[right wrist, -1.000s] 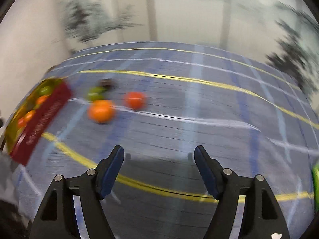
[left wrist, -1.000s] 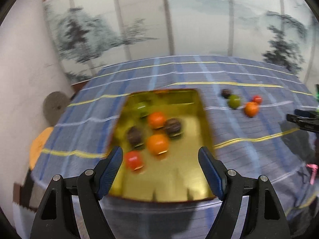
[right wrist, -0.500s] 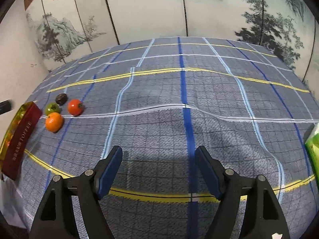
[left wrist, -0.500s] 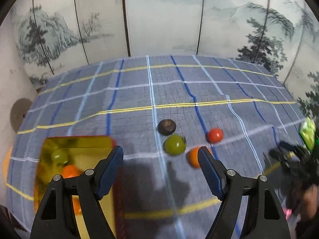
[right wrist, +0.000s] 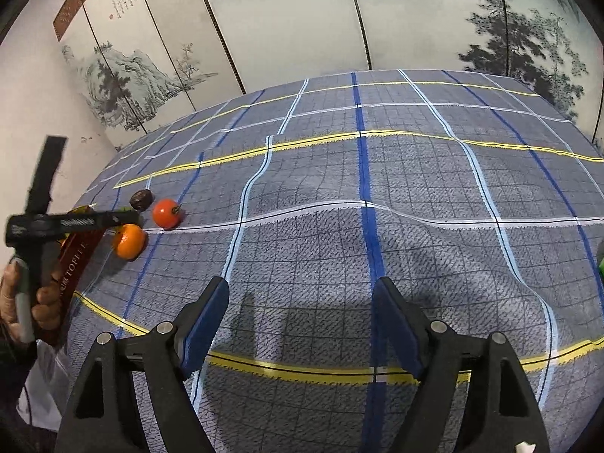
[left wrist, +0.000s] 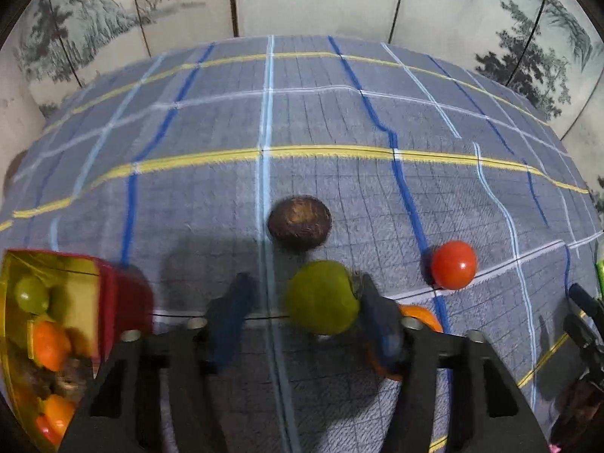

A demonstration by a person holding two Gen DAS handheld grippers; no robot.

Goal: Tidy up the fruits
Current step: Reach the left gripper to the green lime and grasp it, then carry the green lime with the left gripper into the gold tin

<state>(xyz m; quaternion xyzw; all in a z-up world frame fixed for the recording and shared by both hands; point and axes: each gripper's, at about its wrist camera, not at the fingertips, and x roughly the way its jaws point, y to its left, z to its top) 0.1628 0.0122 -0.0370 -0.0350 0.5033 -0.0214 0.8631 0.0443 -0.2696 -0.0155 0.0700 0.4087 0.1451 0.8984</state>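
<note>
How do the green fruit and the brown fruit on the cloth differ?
The green fruit is smooth and round; the brown fruit is dark, rough and more oval. The green fruit sits between the closing fingers of the left gripper, its right finger against it; the brown fruit lies free, farther from the camera. Both rest on the checked cloth.

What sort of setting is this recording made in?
Probably a home room or a staged set: a table under a blue plaid cloth, ink-landscape folding screens behind, loose fruit beside a red tin.

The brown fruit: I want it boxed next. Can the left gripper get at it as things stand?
Probably not yet: the left gripper is closing around the green fruit, which sits between it and the brown fruit.
</note>
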